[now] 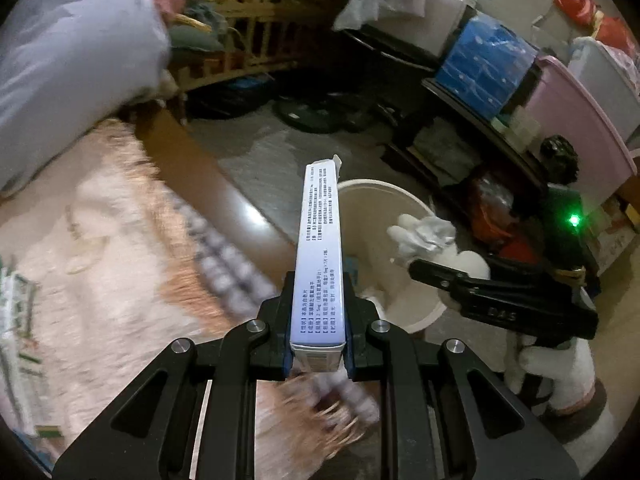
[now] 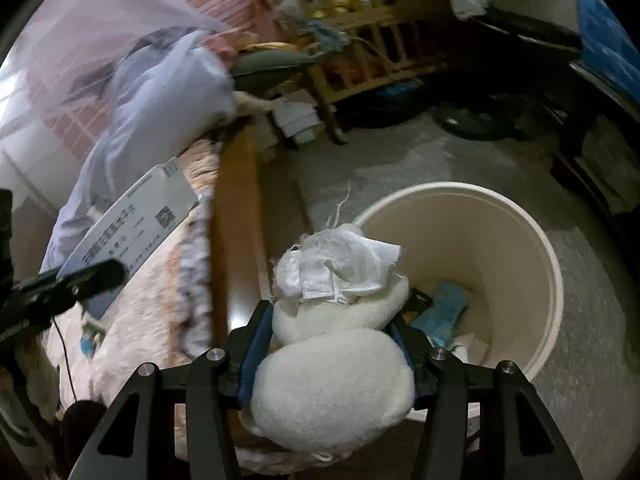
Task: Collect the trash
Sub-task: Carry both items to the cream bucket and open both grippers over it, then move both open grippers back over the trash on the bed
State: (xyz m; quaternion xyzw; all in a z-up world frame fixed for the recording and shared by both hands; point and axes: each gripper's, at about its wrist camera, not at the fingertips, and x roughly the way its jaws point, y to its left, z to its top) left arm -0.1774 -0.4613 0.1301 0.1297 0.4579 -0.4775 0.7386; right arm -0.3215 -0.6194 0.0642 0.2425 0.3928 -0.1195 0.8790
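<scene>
Your left gripper (image 1: 318, 320), low centre of its wrist view, is clenched on a long white medicine carton (image 1: 320, 256) printed with small black text; the carton runs up the frame from between the jaws, its far flap open, ending at the near rim of the cream waste bin (image 1: 400, 308). Your right gripper (image 2: 332, 344), low centre of its own view, is grasping a soft white wad of fluffy padding (image 2: 332, 384) that bulges out above and below the jaws, with crumpled white gauzy fabric (image 2: 340, 268) bunched on its top. In the left view the same wad shows at centre right, over the bin. Just beyond the wad, right of centre, the bin stands on the grey floor (image 2: 592, 360), mouth open; blue scraps (image 2: 440, 312) lie at its bottom. At left, the pale bedspread (image 2: 132, 320) is blurred, and the carton crosses it held by your other gripper. Further off, upper left, a bulky pale blue bag (image 2: 168, 92) sits on the bed; at top centre, a wooden railed frame (image 2: 360, 44) is heaped with clutter.
</scene>
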